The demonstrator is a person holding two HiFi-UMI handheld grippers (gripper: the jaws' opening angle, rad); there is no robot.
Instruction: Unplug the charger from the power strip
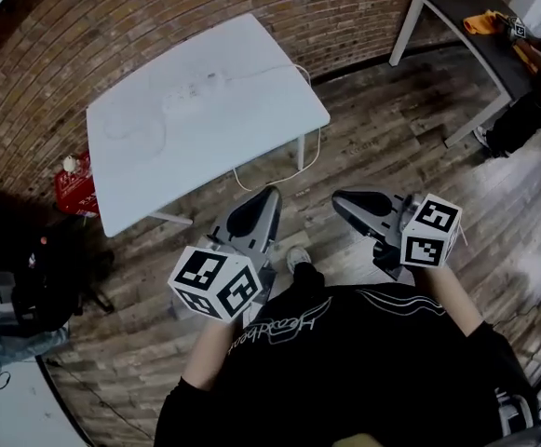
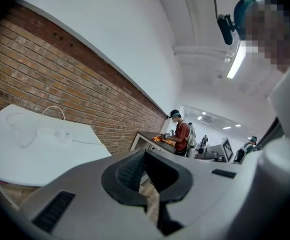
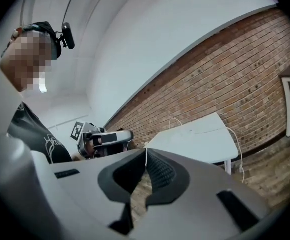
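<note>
A white power strip [image 1: 194, 90] lies near the far edge of the white table [image 1: 242, 124], with a thin white cable [image 1: 132, 130] looping to its left. The charger cannot be told apart from the strip at this distance. Both grippers are held close to my body, over the wooden floor and short of the table. My left gripper [image 1: 268, 195] is shut with nothing in it, and so is my right gripper [image 1: 341, 197]. In the left gripper view the strip [image 2: 52, 133] shows far off beyond the shut jaws. The right gripper view shows the table [image 3: 194, 139] and the left gripper [image 3: 105, 138].
A brick wall [image 1: 140, 26] runs behind the table. A white cord [image 1: 251, 181] hangs off the table's near side. A red crate [image 1: 74, 190] sits by its left corner, dark bags [image 1: 28, 259] further left. A person [image 1: 540, 91] stands at a grey table [image 1: 466, 7] at the right.
</note>
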